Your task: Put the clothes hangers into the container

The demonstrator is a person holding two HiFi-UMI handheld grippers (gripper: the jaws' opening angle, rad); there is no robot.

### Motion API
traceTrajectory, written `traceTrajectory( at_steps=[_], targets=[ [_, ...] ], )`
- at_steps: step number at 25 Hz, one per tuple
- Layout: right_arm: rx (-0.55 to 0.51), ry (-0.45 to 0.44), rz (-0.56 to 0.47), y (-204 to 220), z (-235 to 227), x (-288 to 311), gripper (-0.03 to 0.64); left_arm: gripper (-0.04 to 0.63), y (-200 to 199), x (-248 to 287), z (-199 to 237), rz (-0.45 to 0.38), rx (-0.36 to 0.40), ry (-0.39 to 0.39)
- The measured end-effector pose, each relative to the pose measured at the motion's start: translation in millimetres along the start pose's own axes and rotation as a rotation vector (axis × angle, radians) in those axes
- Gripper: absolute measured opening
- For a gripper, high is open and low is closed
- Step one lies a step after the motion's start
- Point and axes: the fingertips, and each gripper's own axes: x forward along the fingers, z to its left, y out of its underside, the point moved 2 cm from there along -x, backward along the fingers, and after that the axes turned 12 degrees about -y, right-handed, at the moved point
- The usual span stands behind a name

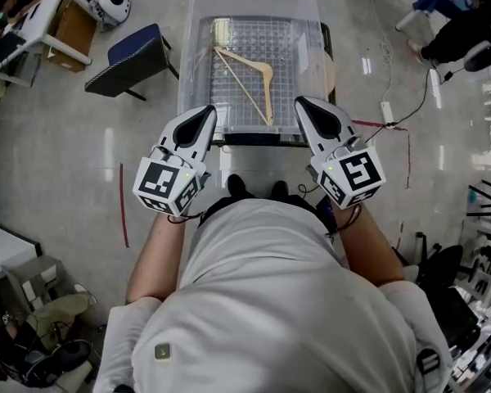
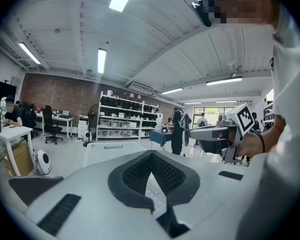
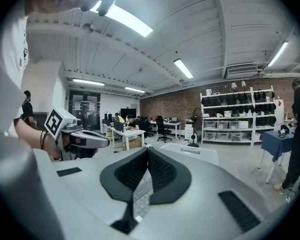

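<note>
Holding both grippers up in front of your body, you've got them side by side at mid frame in the head view, tips pointing up-frame toward the near end of the bin (image 1: 188,64). L gripper (image 1: 203,119) sits left of centre and R gripper (image 1: 308,109) right of centre. They're apart from each other, w/ the marker cubes toward you.

Fingers:
- L gripper (image 2: 151,156): in its own view the jaws are together, pads meeting at the tip, nothing betw them.
- R gripper (image 3: 147,151): same in its view, jaws closed, pads pressed flat on each other, empty.

Each gripper view also shows the other gripper off to the side, R at mid right (image 2: 220,134) and L at mid left (image 3: 85,139), w/ the bin low at centre (image 2: 110,151) (image 3: 190,151).

Hanger (image 1: 250,76): one wooden hanger lies flat on the bin's floor, upper centre of the head view, angled across it. It's clear of both grippers.

Bin is clear plastic and stands on the floor (image 1: 82,154) straight ahead of your feet. A blue chair (image 1: 135,60) is at upper left, beside the bin but not touching it.
</note>
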Motion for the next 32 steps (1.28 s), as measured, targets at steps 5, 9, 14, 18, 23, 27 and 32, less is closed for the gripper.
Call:
traceTrajectory(
  at_steps=[5, 9, 14, 18, 23, 27, 32],
  targets=[
    [-0.008, -0.054, -0.001, 4, -10, -39, 0.020, 0.017, 0, 2, -47, 0.002, 0.001, -0.031],
    [-0.034, -0.099, -0.014, 6, -7, -60, 0.020, 0.017, 2, -7, -74, -0.002, -0.003, -0.050],
    [-0.058, -0.142, -0.025, 11, 4, -90, 0.020, 0.017, 3, -26, -108, -0.011, 0.001, -0.060],
    [-0.081, -0.153, -0.024, 15, 20, -107, 0.020, 0.017, 0, -43, -124, -0.022, 0.019, -0.048],
    [-0.093, -0.127, -0.030, 16, 52, -125, 0.020, 0.017, -2, -75, -132, -0.027, 0.039, -0.015],
    [-0.092, -0.096, -0.037, 17, 85, -135, 0.020, 0.017, 4, -105, -127, -0.026, 0.037, 0.007],
    [-0.092, -0.068, -0.036, 22, 133, -147, 0.020, 0.017, 5, -152, -122, -0.040, 0.035, 0.028]
  ],
)
